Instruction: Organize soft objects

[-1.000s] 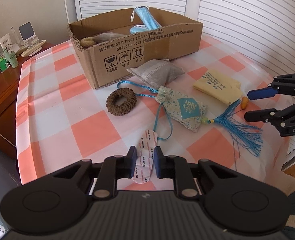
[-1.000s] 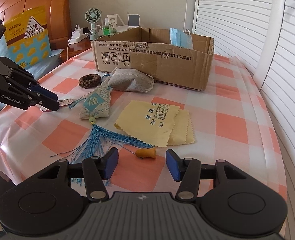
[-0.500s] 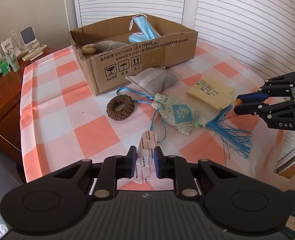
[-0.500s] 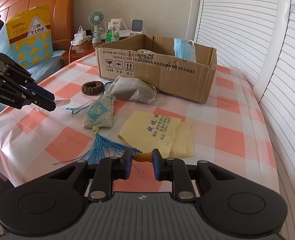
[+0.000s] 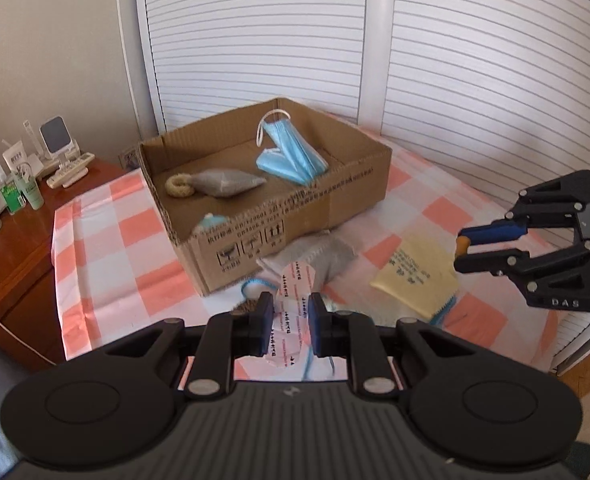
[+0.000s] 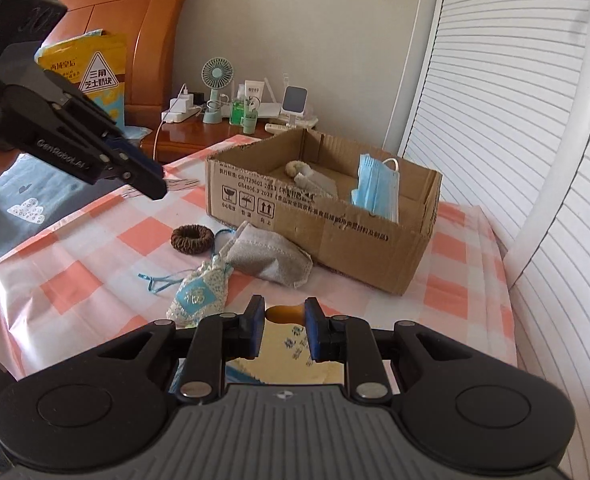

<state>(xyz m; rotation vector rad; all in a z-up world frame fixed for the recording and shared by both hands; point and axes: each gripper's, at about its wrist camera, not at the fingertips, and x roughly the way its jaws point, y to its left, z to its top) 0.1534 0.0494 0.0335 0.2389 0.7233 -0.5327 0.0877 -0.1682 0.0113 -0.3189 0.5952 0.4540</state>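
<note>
Meanwhile, a white patch [image 5: 291, 300] was clamped by the left hand-held gripper [image 5: 291, 330] near the cardboard box [image 5: 295, 216]. An orange earplug [image 6: 285, 313] was pinched by the right hand-held gripper [image 6: 283, 330].

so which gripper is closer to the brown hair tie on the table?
Left. The left gripper hangs just above the hair tie, shut on a clear packet. The right gripper holds an orange earplug over the yellow cloth, farther off.

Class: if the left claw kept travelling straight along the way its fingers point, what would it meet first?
Probably the near wall of the cardboard box; the left claw, gripping a white packet, seems raised above the grey pouch, though depth is unclear.
</note>
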